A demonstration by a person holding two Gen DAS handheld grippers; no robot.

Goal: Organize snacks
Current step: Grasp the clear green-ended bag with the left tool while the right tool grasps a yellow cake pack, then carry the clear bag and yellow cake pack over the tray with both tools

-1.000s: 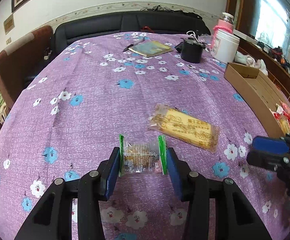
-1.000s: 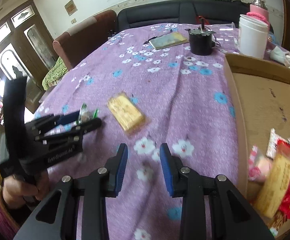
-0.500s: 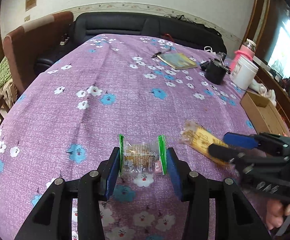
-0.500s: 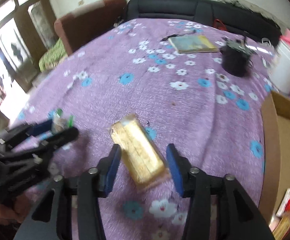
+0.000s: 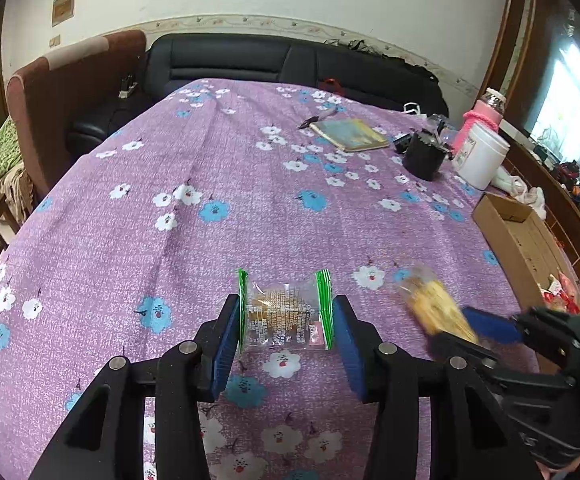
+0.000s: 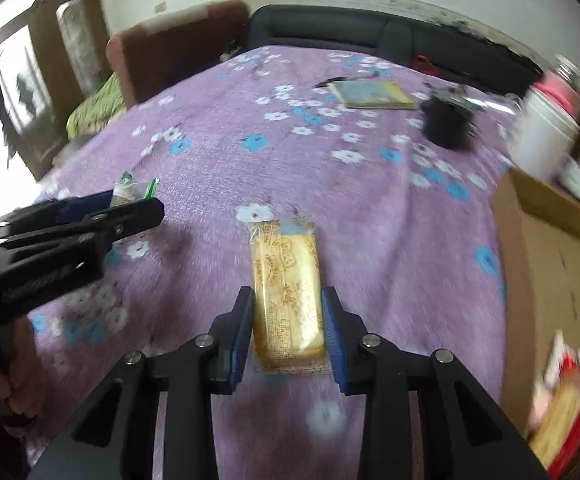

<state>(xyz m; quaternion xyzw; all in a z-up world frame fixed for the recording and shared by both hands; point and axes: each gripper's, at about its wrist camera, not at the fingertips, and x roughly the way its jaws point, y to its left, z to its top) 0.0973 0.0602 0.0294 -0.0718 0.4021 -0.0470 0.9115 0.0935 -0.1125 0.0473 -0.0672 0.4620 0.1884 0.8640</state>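
Observation:
A clear cracker packet with green ends (image 5: 284, 316) sits crosswise between the blue pads of my left gripper (image 5: 286, 308), which is shut on it above the purple flowered tablecloth (image 5: 230, 184). In the right wrist view this gripper (image 6: 134, 200) and its packet (image 6: 130, 186) show at the left. My right gripper (image 6: 288, 294) has its jaws closing on a long yellow biscuit packet (image 6: 284, 264); both pads touch its long sides. The left wrist view shows the same packet (image 5: 433, 304), blurred, at the right gripper (image 5: 461, 324).
A shallow cardboard box (image 6: 549, 264) stands at the table's right edge, with several red and yellow snacks (image 6: 569, 380) at its near end. Far right are a black cup (image 5: 423, 158), a white tub (image 5: 479, 156) and a book (image 5: 349, 134). A sofa and an armchair stand behind.
My right gripper swung left from the box side, opened wider over the yellow packet, then closed around it. The left gripper kept its packet and shifted a little.

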